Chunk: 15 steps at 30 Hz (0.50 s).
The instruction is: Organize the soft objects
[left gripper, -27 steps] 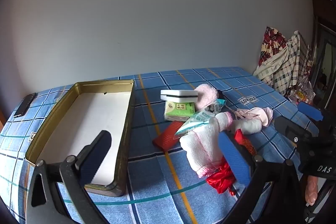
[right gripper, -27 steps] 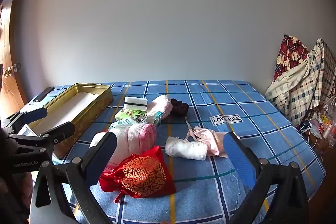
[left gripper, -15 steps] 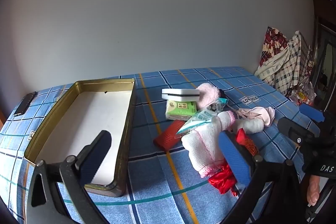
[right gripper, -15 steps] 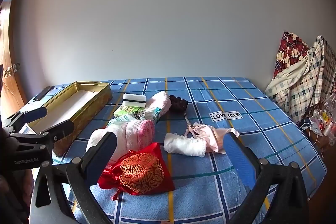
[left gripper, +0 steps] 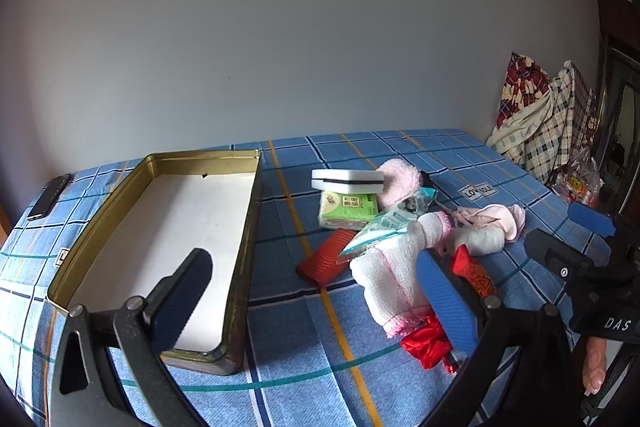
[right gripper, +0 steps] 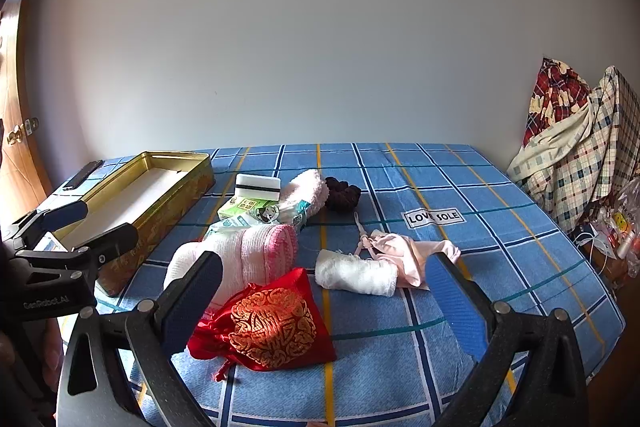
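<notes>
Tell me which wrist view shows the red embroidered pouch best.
The right wrist view. There the red pouch lies in full sight between the open right gripper fingers, its gold pattern facing up. In the left wrist view the red pouch is mostly hidden behind the white-and-pink towel and a blue finger; only crumpled edges show.

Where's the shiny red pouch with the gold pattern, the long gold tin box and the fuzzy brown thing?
Red satin pouch with gold pattern [right gripper: 272, 327], right wrist view, on its gold emblem.
Long gold tin box [left gripper: 252, 227], left wrist view, on its right wall.
Fuzzy dark brown thing [right gripper: 343, 192], right wrist view, on its middle.

Red-gold pouch [right gripper: 272, 327], blue plaid cloth [right gripper: 400, 359]
</notes>
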Motion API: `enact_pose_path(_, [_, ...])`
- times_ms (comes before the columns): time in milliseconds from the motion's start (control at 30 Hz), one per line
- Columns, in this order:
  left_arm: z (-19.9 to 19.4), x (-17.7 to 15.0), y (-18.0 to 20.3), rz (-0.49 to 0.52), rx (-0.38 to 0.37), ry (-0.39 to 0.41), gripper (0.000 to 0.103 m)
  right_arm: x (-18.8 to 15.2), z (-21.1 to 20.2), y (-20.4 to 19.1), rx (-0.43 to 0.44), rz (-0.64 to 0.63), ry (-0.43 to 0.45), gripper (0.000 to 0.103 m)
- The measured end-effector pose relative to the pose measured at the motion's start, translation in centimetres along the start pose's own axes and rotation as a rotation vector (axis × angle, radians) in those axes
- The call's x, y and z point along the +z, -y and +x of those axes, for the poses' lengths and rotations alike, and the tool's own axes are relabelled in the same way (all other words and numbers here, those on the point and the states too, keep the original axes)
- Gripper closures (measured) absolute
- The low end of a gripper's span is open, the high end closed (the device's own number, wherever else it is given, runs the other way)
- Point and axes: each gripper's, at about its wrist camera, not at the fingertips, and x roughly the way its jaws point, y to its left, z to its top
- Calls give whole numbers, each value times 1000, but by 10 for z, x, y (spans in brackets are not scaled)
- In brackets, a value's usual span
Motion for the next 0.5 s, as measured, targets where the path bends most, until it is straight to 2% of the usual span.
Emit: enact_pose_path(500, [2,-2,2,5,6,-1,0,-3,2,0,0,3,-8,0])
